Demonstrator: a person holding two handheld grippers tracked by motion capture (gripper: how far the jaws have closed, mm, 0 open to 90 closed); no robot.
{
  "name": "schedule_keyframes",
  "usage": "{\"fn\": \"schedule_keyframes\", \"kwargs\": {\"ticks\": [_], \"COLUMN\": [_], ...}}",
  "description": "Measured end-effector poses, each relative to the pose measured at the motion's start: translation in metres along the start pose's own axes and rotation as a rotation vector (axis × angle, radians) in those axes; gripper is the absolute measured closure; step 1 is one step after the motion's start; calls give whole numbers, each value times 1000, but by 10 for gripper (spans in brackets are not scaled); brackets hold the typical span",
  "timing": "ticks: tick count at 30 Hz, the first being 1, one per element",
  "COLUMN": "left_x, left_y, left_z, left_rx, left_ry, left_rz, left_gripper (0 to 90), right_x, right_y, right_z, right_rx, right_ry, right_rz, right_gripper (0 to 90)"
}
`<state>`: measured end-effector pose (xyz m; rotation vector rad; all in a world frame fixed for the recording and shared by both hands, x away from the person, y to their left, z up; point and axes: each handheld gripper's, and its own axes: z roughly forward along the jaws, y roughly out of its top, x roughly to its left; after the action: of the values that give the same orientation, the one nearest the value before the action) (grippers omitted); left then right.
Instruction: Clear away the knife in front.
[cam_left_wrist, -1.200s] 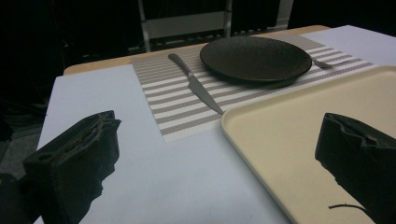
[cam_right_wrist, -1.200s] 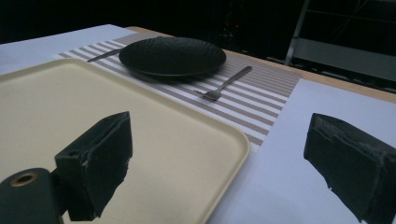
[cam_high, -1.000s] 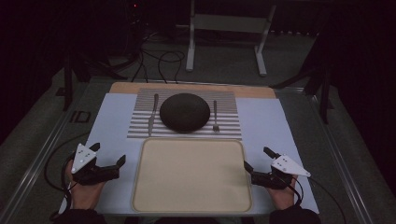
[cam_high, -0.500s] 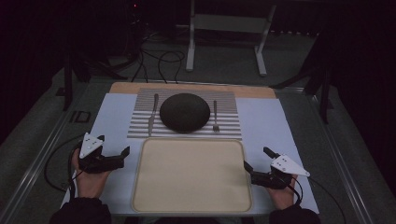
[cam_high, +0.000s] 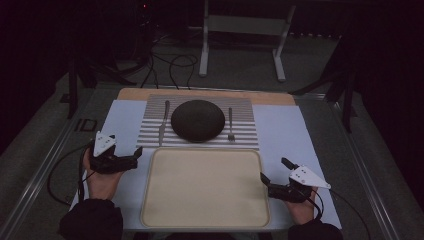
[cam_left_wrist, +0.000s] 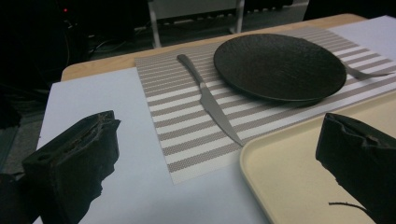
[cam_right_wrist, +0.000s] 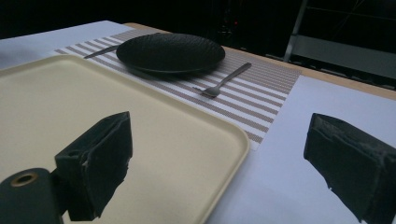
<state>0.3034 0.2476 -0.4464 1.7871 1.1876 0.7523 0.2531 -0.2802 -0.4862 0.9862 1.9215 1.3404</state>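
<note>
Steel knife (cam_left_wrist: 211, 103) lies far-right of our gaping left gripper (cam_high: 131, 159); we approach its handle squarely; right gripper (cam_high: 274, 180) gapes too.

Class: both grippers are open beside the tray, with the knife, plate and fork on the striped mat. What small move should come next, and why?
Probably ease the left gripper forward toward the knife. It is open and empty, and the knife lies nearest, apart from the plate.
</note>
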Motion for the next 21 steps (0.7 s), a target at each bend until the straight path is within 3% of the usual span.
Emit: {"fn": "schedule_keyframes", "kwargs": {"ticks": [8,21], "left_x": [-2,2], "left_y": [8,18], "left_z": [11,29], "left_rx": [5,17], "left_ry": [-10,-3], "left_rz": [19,14], "left_gripper": [0,0], "right_x": [0,0], "right_y": [0,0], "right_z": [0,0], "right_rx": [0,2], "right_ry": [1,3], "right_rz": [0,3], "right_gripper": [83,84]}}
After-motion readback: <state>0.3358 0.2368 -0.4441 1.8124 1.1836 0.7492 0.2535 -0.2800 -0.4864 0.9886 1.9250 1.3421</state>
